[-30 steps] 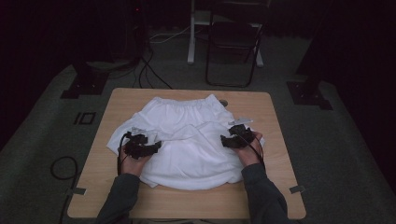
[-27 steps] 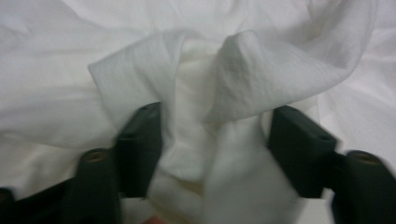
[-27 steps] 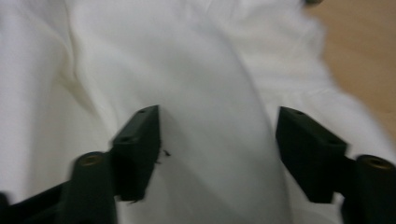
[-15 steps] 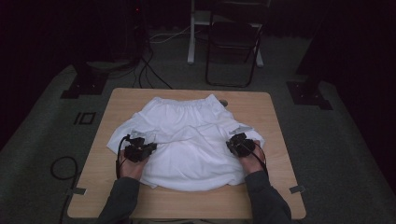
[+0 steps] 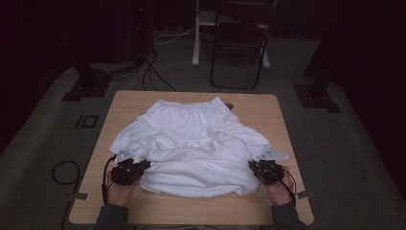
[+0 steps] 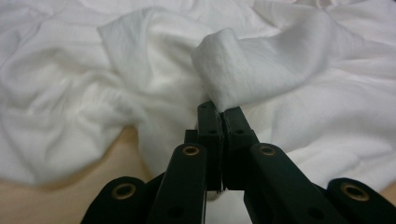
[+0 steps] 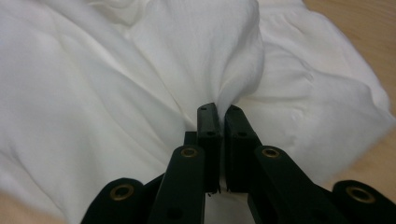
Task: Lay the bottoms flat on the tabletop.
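your left gripper [image 5: 143, 166] at 7 o'clock, jaws clamped on fold of white garment [image 5: 196, 143]. your right gripper [image 5: 252, 165] at 5 o'clock, jaws pinching cloth too. garment spreads over table [image 5: 258, 108] centre, waistband toward 12 o'clock. chair [image 5: 239, 43] beyond table.

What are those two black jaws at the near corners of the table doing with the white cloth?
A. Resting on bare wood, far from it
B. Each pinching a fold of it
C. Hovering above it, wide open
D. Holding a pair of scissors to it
B: both gripper views show the left gripper and the right gripper with jaws closed on a fold of the white garment.
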Motion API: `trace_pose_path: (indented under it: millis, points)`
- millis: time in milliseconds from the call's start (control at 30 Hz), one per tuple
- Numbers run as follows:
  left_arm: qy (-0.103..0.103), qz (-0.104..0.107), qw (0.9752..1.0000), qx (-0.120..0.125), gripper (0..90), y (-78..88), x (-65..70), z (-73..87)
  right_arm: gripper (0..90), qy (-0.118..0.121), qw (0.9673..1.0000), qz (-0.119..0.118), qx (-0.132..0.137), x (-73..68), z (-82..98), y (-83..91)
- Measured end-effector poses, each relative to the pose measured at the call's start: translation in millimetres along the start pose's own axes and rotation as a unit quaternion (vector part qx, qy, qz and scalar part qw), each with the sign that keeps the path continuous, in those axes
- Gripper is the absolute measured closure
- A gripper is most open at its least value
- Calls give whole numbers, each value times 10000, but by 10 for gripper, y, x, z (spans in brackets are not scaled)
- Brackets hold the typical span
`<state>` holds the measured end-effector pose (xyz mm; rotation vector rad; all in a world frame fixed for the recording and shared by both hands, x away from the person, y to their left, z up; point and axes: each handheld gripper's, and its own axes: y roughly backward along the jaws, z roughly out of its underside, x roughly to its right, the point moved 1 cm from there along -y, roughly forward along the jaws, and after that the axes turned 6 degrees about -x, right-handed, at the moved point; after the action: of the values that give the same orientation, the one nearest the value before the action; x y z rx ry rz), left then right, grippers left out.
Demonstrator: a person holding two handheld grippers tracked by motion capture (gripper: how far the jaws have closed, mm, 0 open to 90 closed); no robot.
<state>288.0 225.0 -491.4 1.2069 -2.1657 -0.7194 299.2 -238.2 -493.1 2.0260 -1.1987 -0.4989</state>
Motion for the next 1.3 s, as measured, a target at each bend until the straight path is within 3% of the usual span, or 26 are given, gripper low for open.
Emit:
trace_pose_path:
  millis: [167,367,467,600,667,733,767,867,967,1000,1100,1300]
  points:
    - [5,93,9999,-72,883,113,60,216,869,-84,10000,39,18,18,264,214]
    - [-160,174,9993,-306,882,143,206,468,866,-141,9998,103,-30,-18,528,389]
    - [-102,201,9991,-350,882,123,219,523,865,-116,9997,182,-118,-35,621,408]
    - [-25,281,9978,-603,878,18,220,640,866,-172,9993,173,-291,-27,724,354]
    - [82,351,9978,-558,823,16,206,647,861,-169,9991,156,-359,-31,746,324]
    - [121,349,9982,-481,687,35,188,636,799,-120,9993,145,-332,-40,725,333]
    - [139,365,9984,-403,687,63,169,618,799,-120,9993,145,-332,-40,725,333]
    - [125,296,9993,-195,584,163,133,542,626,-32,9997,242,-31,-47,571,446]
    - [85,204,9998,-31,560,237,105,452,594,7,9995,271,148,-51,459,496]
    - [93,153,9998,67,554,266,84,394,571,64,9993,271,267,-67,345,506]
    - [92,123,9998,154,551,293,65,339,555,135,9991,241,318,-90,237,470]
    - [51,10,9998,178,530,228,25,174,550,180,9990,136,377,-189,-108,192]
